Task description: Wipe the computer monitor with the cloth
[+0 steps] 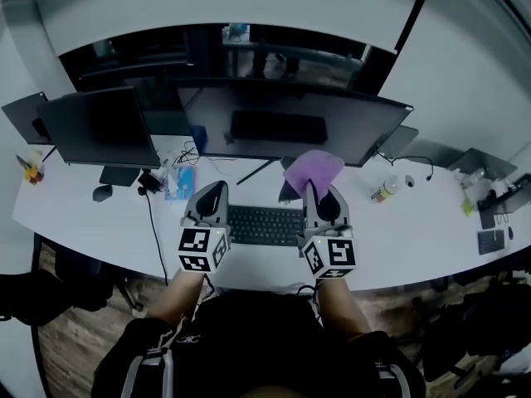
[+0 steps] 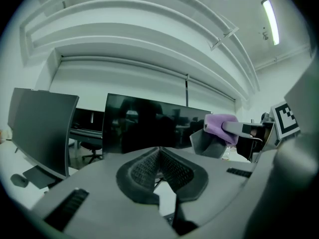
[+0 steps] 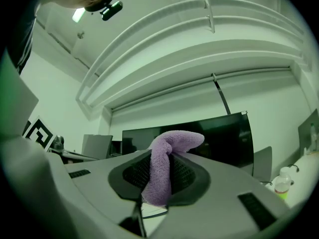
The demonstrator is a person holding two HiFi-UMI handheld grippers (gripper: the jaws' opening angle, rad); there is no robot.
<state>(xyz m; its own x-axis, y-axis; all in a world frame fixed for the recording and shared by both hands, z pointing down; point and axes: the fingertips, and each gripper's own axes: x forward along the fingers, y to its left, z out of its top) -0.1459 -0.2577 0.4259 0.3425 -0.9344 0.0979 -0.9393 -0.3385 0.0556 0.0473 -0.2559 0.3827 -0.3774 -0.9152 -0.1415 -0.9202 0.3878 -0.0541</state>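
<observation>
The person held both grippers low over the white desk (image 1: 415, 230), just in front of the black keyboard (image 1: 265, 225). The right gripper (image 3: 158, 171) was clamped on the purple cloth (image 3: 164, 153). A thick fold of it stood pinched between the ribbed pads, and its free end flopped forward over the jaw tips. In the head view the cloth sat just before the lower edge of the wide centre monitor (image 1: 290, 123), near the monitor's stand, and did not appear to touch the screen, though the steep angle made that hard to judge.

The left gripper (image 2: 159, 156) carried nothing. Its two jaws were drawn together, with the tips meeting in a narrow wedge and only the desk showing below them. It hung beside the right gripper, both pointing toward the dark, unlit screen.

A second, smaller monitor (image 1: 99, 127) stood to the left of the centre one, angled inward. A mouse (image 1: 102, 192) lay near its base. To the right of the centre monitor, a small bottle (image 1: 383, 191) with a light cap stood on the desk, well apart from the cloth.
</observation>
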